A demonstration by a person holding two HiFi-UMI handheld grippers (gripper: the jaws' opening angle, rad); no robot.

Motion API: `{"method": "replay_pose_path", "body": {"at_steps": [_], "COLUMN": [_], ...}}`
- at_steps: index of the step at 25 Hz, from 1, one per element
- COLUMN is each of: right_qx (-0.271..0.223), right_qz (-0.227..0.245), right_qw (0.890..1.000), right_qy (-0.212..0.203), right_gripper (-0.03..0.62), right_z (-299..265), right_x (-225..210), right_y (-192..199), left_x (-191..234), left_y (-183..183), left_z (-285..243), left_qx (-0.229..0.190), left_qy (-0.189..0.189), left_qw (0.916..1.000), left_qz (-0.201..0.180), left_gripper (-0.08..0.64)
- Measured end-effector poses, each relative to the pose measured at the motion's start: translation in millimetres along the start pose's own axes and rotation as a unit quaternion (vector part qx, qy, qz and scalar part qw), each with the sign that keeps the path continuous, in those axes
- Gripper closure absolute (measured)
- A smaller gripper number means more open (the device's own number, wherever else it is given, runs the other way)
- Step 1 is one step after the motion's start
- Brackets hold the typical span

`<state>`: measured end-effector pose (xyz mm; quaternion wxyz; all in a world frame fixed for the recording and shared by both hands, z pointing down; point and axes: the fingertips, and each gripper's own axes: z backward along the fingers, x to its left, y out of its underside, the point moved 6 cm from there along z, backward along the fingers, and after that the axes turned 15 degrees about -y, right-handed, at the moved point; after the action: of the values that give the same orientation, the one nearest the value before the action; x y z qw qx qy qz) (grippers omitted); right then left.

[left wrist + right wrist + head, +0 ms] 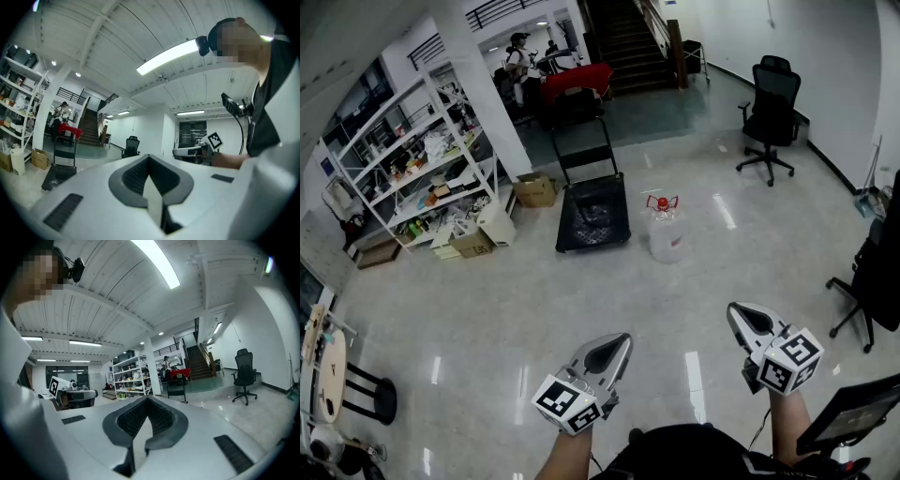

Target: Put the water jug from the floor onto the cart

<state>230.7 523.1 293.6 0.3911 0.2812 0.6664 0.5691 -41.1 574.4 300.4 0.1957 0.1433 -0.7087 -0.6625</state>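
Both tongs sit low in the head view: the left tongs (617, 345) at bottom centre and the right tongs (741, 316) at lower right, each held about level over the glossy floor (469, 309). In its own view each pair is pressed together at the tips, with nothing between. At centre frame the jug (665, 234), clear with a red cap and handle, stands upright on the floor, well apart from both tongs. Just left of it, not touching, lies the cart (592, 220), a flat black deck with its handle upright at the far end. Cluttered shelves (412, 159) fill the upper left, with boxes (534, 190) near their foot. A black chair (769, 112) stands at upper right.
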Motion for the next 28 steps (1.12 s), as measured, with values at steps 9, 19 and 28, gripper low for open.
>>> {"method": "replay_pose_path", "body": {"at_steps": [9, 19, 28], "right_qx": [0.000, -0.019, -0.017], "right_qz": [0.013, 0.001, 0.016], "right_qw": [1.000, 1.000, 1.000], "right_qy": [0.005, 0.022, 0.017], "right_gripper": [0.591, 0.591, 0.590], "right_z": [9.2, 33.6, 58.1], "right_x": [-6.7, -32.4, -62.3], "right_y": [-4.8, -5.2, -8.3], "left_x": [-10.8, -35.4, -62.4], "left_y": [-1.1, 0.2, 4.7], "left_z": [-14.9, -39.0, -65.9], "left_qx": [0.002, 0.007, 0.002], "left_qy": [0.000, 0.004, -0.014], "left_qw": [0.9999, 0.9999, 0.9997], "left_qz": [0.013, 0.010, 0.021], "left_gripper": [0.560, 0.560, 0.560]}}
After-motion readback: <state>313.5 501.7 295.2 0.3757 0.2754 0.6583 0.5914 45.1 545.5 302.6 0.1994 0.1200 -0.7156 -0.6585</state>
